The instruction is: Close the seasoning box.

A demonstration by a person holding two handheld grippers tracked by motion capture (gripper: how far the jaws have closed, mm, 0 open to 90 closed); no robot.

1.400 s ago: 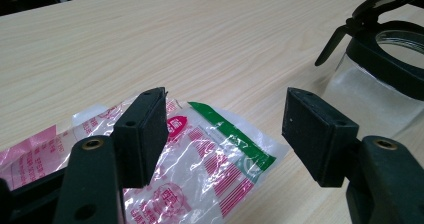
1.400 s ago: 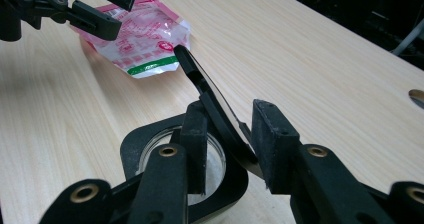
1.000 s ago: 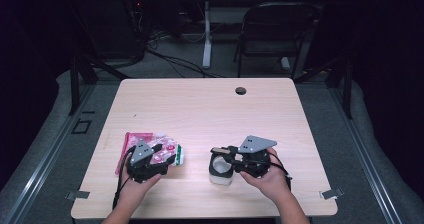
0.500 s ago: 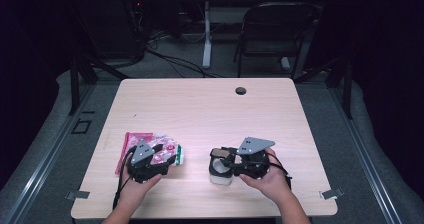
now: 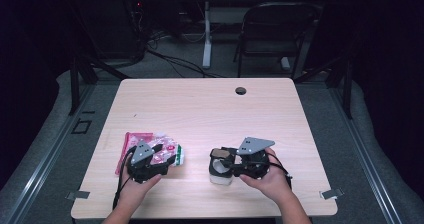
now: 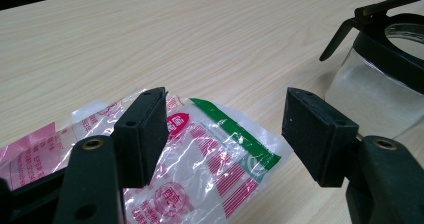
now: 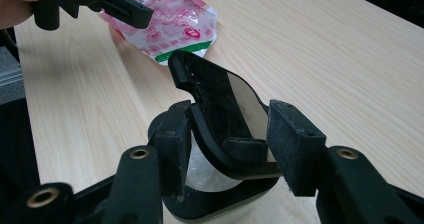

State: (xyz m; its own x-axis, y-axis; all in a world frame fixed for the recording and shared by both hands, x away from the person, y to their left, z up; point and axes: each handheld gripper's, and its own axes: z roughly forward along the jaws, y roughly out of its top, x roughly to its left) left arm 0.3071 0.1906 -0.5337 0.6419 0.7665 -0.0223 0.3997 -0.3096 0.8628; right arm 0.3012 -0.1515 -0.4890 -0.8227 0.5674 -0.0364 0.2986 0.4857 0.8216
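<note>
A clear plastic container [image 5: 220, 175] with a black rim stands at the table's near middle. Its black flip lid [image 7: 215, 94] is raised on end. My right gripper [image 7: 232, 131] reaches over the rim [image 7: 210, 204]. Its jaws have just been opening and stand open, with the raised lid between the pads. In the high view my right gripper [image 5: 223, 159] sits at the container's top. A crinkled pink, white and green plastic bag [image 6: 210, 154] lies flat at the near left. My left gripper [image 6: 225, 119] hovers open just above the bag's edge, nothing between its pads.
The wooden table [image 5: 210, 109] has a round cable hole [image 5: 241, 90] near its far edge. A folding chair [image 5: 272, 34] and cables stand on the floor beyond. In the right gripper view the left gripper [image 7: 125, 4] hangs over the bag [image 7: 170, 29].
The right gripper's jaws look slightly wider apart around the container's lid. Both hands and the bag stay where they were.
</note>
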